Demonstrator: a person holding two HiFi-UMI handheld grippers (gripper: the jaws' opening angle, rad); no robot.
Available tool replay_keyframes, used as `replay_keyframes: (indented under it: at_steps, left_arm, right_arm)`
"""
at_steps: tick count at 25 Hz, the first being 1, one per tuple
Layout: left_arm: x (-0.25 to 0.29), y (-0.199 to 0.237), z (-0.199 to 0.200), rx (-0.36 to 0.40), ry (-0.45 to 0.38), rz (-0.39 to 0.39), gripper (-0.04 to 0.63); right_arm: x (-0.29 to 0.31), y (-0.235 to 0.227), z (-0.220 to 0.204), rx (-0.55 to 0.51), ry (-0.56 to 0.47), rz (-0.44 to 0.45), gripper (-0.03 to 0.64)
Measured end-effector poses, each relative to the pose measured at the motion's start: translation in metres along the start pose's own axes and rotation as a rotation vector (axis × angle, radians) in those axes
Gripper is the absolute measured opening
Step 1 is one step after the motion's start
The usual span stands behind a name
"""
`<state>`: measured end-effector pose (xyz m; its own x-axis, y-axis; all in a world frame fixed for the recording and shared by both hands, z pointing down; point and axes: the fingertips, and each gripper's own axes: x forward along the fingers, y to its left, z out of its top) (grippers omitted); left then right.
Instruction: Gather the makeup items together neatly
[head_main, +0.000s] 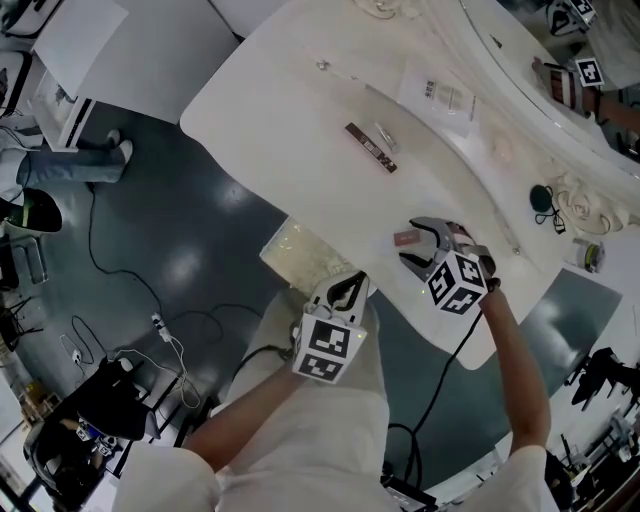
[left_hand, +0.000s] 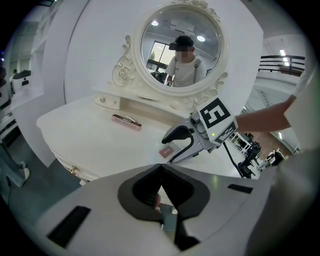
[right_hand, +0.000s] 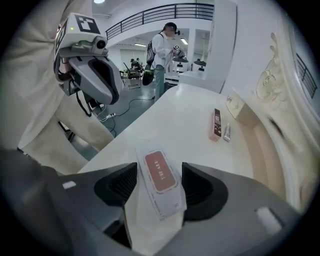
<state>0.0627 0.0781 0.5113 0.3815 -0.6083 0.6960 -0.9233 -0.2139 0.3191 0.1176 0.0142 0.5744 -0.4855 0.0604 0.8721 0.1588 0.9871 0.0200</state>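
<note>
While L gripper (left_hand: 160, 167) hangs shut just off the white table (head_main: 300, 120), R gripper (head_main: 410, 244) has jaws wide apart w/ red-label sachet (right_hand: 160, 174) flat between them, well apart from 1 palette (head_main: 370, 147) + 1 tube (head_main: 386, 137).

One sachet (right_hand: 161, 172), one palette (right_hand: 216, 124), one tube (right_hand: 227, 132).

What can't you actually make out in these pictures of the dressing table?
Packet: label print too blurred to read in the right gripper view; its near end is hidden inside the right tool.
Small tube: too small to identify, same view.
Dark round item: too small, head view.
White card: print too small, head view.
</note>
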Motion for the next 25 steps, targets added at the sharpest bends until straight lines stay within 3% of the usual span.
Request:
replay_keyframes:
  at_steps: [13,19,25]
  left_arm:
    - [0.000,0.004,0.003,-0.012,-0.005,0.002,0.009]
    - [-0.003,0.006,0.002,-0.004,-0.004,-0.005,0.009]
    - [-0.009,0.009,0.005,0.015,-0.005,-0.014,0.009]
  right_arm:
    - [0.002,0.002,-0.003,-0.076,0.062,0.092,0.215]
    - [0.003,0.005,0.004,0.007,0.025,0.080,0.207]
    - [-0.005,0.012,0.008,0.104,0.005,0.007,0.206]
